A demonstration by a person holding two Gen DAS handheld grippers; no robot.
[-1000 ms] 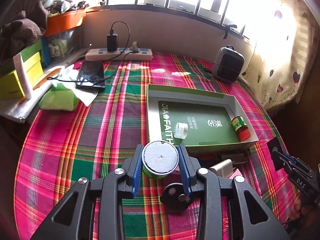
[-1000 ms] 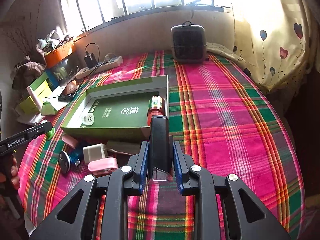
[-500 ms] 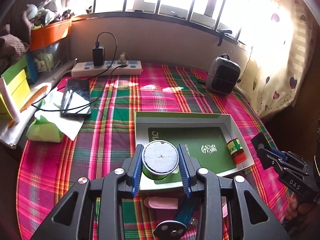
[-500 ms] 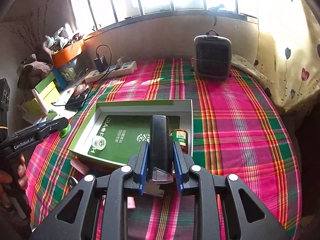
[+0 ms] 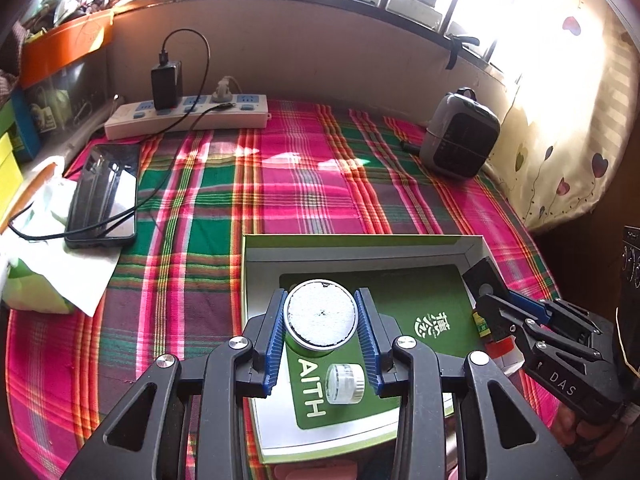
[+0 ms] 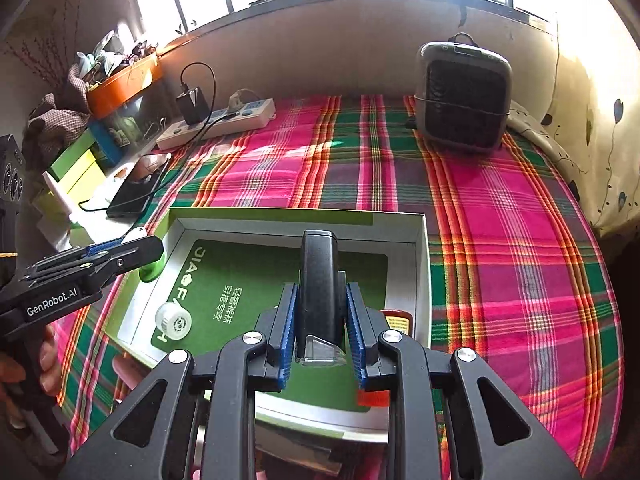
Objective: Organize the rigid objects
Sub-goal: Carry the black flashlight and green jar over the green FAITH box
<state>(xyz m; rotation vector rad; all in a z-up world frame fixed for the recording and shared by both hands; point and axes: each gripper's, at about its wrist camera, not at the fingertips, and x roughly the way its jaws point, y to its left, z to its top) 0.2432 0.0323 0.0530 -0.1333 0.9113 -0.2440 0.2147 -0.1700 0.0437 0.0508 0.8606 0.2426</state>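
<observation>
Left wrist: power strip (image 5: 188, 114), phone (image 5: 105, 196) behind tray (image 5: 360, 242).

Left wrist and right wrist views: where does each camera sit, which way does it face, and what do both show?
Left wrist: on the left tool, facing the window; holds a green round tin; right tool at right.
Right wrist: on the right tool, facing the window; holds a black oblong case; left tool and a hand at left.
Shared: shallow green cardboard box, grey heater.

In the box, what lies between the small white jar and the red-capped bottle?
In the left wrist view, only the bare green card of the box lies between the white jar and the bottle.
</observation>
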